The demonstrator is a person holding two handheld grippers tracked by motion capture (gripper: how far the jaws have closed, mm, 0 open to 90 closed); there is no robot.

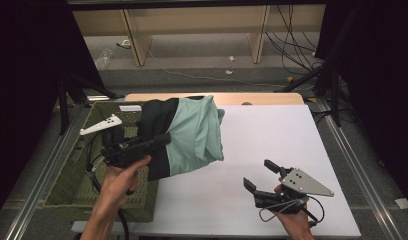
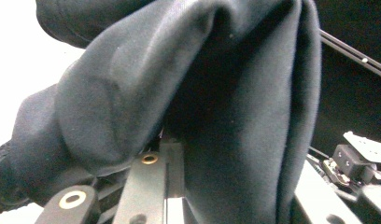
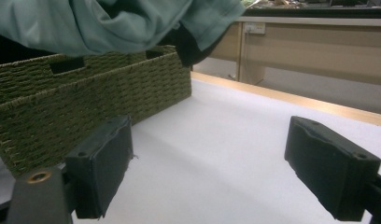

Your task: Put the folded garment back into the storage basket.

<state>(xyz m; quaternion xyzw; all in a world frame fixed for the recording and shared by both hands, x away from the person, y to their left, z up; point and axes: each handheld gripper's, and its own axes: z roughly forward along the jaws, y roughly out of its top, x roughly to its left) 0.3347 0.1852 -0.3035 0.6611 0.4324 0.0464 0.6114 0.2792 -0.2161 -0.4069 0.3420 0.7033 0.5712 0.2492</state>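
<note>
A garment in mint green and black (image 1: pixel 187 135) hangs in the air over the left part of the white table (image 1: pixel 272 150), partly above a green woven basket (image 1: pixel 77 185). My left gripper (image 1: pixel 164 140) is shut on its black part; in the left gripper view the dark cloth (image 2: pixel 188 102) drapes over the jaws. My right gripper (image 1: pixel 260 176) rests low near the table's front right, open, with nothing between its pads (image 3: pixel 104 163). From the right gripper view the garment (image 3: pixel 100 23) hangs above the basket (image 3: pixel 86 102).
The basket stands at the table's left edge, its inside mostly hidden by the garment and my hand. Black tripod legs (image 1: pixel 312 75) and cables (image 1: pixel 287 45) lie on the floor beyond the table. A wooden shelf frame (image 1: pixel 192 30) stands farther back.
</note>
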